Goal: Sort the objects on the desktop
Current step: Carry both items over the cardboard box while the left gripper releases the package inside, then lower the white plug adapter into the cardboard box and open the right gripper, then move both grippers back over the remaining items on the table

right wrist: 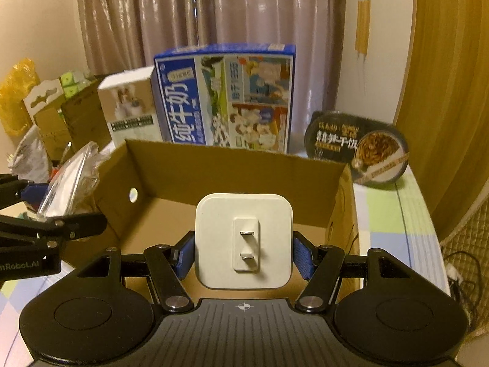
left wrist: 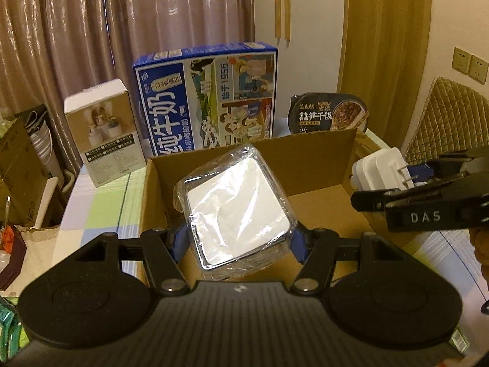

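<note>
1. Your left gripper (left wrist: 240, 238) was clamped on a squarish packet wrapped in glossy clear film (left wrist: 238, 208), its blue pads pressing both sides; the white face under the film shone with crinkled glare. It sat at the centre of the left wrist view, over the open cardboard box (left wrist: 321, 159).
2. Your right gripper (right wrist: 243, 252) gripped a smooth white rounded-square charger (right wrist: 243, 241), its two metal prongs facing the camera, low in the centre of the right wrist view and over the same box.
3. The box was plain brown corrugated card with a small round hole in its left wall; it stood on a pastel checked tablecloth (right wrist: 394, 214).
4. Behind it stood a tall blue milk carton (right wrist: 226, 98), a small white box (right wrist: 128, 110) and a dark oval meal tray (right wrist: 357, 150), whose print was blurred.
5. What the film packet held was unclear. The box's near wall was hidden behind your grippers.
6. Both grippers pointed forward and tilted down; a little of your hand (left wrist: 481, 244) showed at the right edge of the left wrist view.
</note>
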Motion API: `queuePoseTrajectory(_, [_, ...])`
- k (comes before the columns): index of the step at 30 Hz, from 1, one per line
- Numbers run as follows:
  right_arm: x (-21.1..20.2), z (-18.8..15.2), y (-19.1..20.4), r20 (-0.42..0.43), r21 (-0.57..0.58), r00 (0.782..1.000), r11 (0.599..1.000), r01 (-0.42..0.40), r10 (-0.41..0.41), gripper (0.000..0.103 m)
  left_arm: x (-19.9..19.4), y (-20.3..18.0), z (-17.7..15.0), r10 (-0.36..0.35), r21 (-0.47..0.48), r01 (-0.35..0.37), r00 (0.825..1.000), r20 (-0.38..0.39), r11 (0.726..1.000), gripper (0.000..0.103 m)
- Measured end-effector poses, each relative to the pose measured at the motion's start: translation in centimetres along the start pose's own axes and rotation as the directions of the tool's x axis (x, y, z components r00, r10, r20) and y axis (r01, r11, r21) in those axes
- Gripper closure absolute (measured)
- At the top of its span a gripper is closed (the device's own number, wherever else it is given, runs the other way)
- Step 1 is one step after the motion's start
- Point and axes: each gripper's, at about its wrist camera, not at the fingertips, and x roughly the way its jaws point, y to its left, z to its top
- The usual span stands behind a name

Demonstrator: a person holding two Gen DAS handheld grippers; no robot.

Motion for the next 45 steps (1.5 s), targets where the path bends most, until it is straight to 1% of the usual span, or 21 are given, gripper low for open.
queuePoseTrajectory(2, [0.6, -0.3, -0.1, -0.012, 0.004, 1.0, 1.0, 0.002, -0.002, 0.041, 0.8, -0.1, -0.2, 0.0, -0.005, 0.0, 1.0, -0.012, 1.0, 0.042])
queuePoseTrajectory(5, [1.1, -0.6, -0.2, -0.025, 0.007, 1.0, 1.0, 0.0, 0.0, 0.041, 1.7, -0.3, -0.3, -0.004, -0.002, 0.003, 1.0, -0.016, 1.0, 0.025])
queuePoseTrajectory(7, [1.3, -0.8, -0.3, -0.03, 0.007, 1.0, 1.0, 0.001, -0.001, 0.041, 1.7, -0.5, -0.3, 0.006, 0.011, -0.006, 1.0, -0.003, 1.0, 0.025])
queuePoseTrajectory(15, [1.3, -0.7, -0.5, -0.03, 0.012, 1.0, 1.0, 0.006, -0.006, 0.041, -0.2, 0.5, 0.0, 0.027, -0.003, -0.027, 0.999, 0.025, 1.0, 0.025])
queuePoseTrajectory(18, [1.1, -0.5, -0.4, -0.013, 0.018, 1.0, 1.0, -0.012, 0.012, 0.041, -1.0, 1.0, -0.1, 0.036, -0.015, -0.036, 0.999, 0.036, 0.999, 0.025])
queuePoseTrajectory(20, [0.7, -0.4, -0.4, 0.004, 0.021, 1.0, 1.0, -0.018, 0.018, 0.029, -1.5, 1.3, -0.3, 0.044, -0.023, -0.043, 0.998, 0.044, 0.999, 0.025])
queuePoseTrajectory(21, [0.3, -0.4, -0.4, 0.02, 0.024, 1.0, 1.0, -0.017, 0.017, 0.02, -1.9, 1.4, -0.5, 0.048, -0.028, -0.047, 0.998, 0.047, 0.999, 0.025])
queuePoseTrajectory(22, [-0.1, -0.3, -0.4, 0.032, 0.024, 0.999, 1.0, -0.014, 0.014, 0.019, -2.2, 1.5, -0.6, 0.053, -0.033, -0.051, 0.997, 0.052, 0.998, 0.025])
queuePoseTrajectory(26, [-2.1, -0.3, -0.8, 0.066, 0.038, 0.998, 0.999, -0.001, -0.002, 0.018, -4.0, 1.9, -1.5, 0.065, -0.061, -0.061, 0.996, 0.062, 0.996, 0.025])
queuePoseTrajectory(31, [-6.2, -1.0, -1.6, 0.112, 0.055, 0.993, 0.998, 0.015, -0.021, 0.017, -7.0, 2.1, -3.1, 0.078, -0.102, -0.072, 0.995, 0.063, 0.992, 0.025])
queuePoseTrajectory(35, [-9.9, -2.9, -1.6, 0.136, 0.078, 0.991, 0.997, 0.009, -0.019, 0.013, -9.6, 2.0, -4.8, 0.095, -0.117, -0.088, 0.994, 0.059, 0.989, 0.023])
queuePoseTrajectory(37, [-11.6, -4.2, -1.2, 0.141, 0.079, 0.99, 0.997, 0.005, -0.017, 0.009, -10.9, 1.8, -6.0, 0.1, -0.128, -0.093, 0.994, 0.051, 0.987, 0.022])
queuePoseTrajectory(41, [-14.8, -7.8, -0.3, 0.143, 0.089, 0.99, 0.996, 0.007, -0.02, 0.005, -13.6, 1.2, -8.3, 0.117, -0.123, -0.113, 0.993, 0.031, 0.986, 0.02])
queuePoseTrajectory(45, [-17.1, -12.4, 0.1, 0.105, 0.152, 0.994, 0.988, 0.0, -0.016, 0.003, -16.5, 0.6, -10.9, 0.124, -0.137, -0.12, 0.992, 0.017, 0.983, 0.018])
